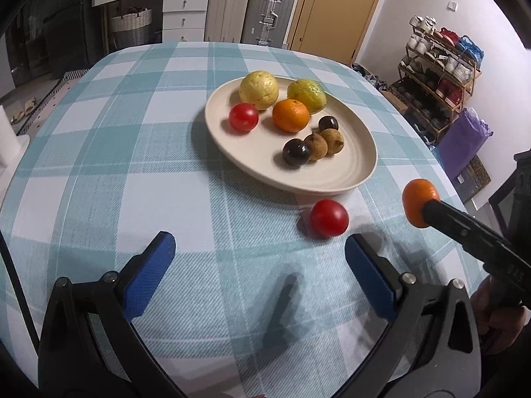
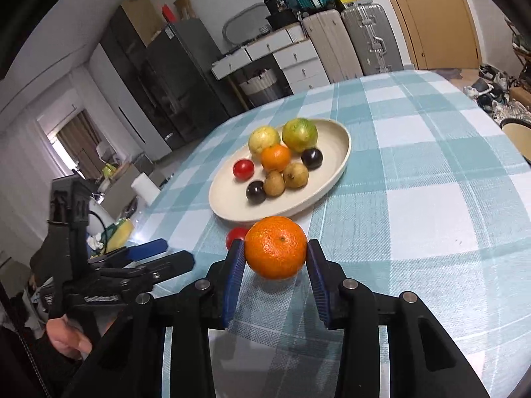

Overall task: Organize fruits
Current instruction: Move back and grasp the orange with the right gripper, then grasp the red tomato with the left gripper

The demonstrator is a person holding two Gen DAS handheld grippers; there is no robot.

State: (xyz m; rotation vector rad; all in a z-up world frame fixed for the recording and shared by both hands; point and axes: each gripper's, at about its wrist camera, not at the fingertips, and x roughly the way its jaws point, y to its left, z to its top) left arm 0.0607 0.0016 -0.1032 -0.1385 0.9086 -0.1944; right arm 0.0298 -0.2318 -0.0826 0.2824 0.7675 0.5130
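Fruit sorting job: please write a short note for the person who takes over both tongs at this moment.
Right tongs: shut on the round orange mandarin, held above the checked teal-and-white tablecloth, short of the plate.
Left tongs: open, holding nothing, low over the cloth.
Done: the cream oval plate holds eight fruits, including a second mandarin and a small red tomato.
Left: place the held mandarin on the plate, then pick up the loose red tomato lying on the cloth beside the plate.

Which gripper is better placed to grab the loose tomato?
Left gripper: open, empty, with the tomato just ahead on the tablecloth. The right gripper already holds an orange.
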